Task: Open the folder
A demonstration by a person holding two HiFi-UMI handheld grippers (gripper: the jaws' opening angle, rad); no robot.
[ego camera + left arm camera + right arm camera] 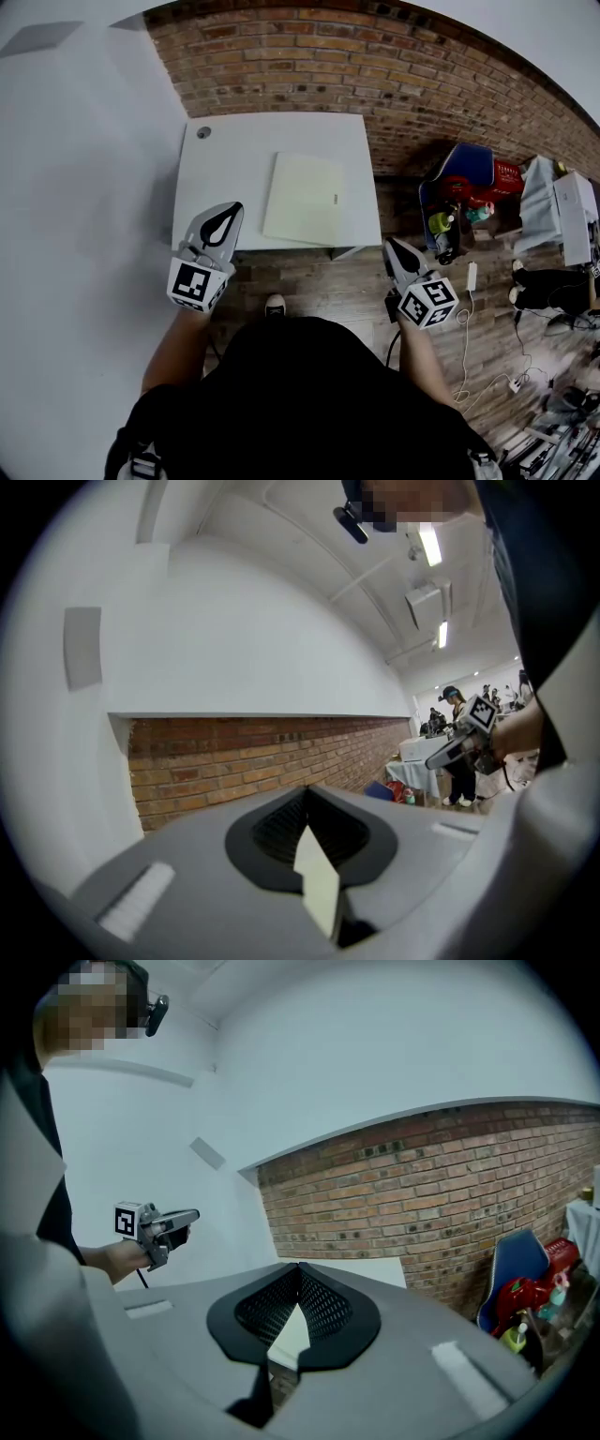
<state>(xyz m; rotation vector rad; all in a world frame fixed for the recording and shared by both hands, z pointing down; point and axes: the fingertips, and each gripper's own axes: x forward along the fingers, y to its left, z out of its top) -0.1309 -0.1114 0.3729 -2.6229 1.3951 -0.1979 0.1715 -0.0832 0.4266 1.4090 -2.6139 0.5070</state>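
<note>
At the left of the head view, the left gripper point(232, 212) hangs over the lower left corner of the white table point(234, 159), its tips pointing up the frame toward the tabletop. Its own view shows the two jaws brought together to a point, with nothing clamped between them. Only a pale sliver of whatever lies beyond shows through the hollow behind the tips. Moving right, the folder point(305, 199) lies flat on the right half of the table. It is a cream rectangle with a small label near its right edge, its cover is down, and its lower edge is close to the table's near edge. It is well apart from both grippers and neither one touches it. Further right, the right gripper point(390, 244) is off the table, just beside its lower right corner and above the brick floor point(319, 272). Its jaws also meet at the tips and hold nothing. At the far right stand a blue chair point(459, 178) and other clutter, with a white cable point(466, 347) trailing across the floor. Nothing of the task appears done yet, since the folder is closed and untouched. What seems to be left is the whole job: reaching the folder, catching the free edge of its cover, probably steadying the folder with the other gripper, and swinging the cover over until it lies open.
</note>
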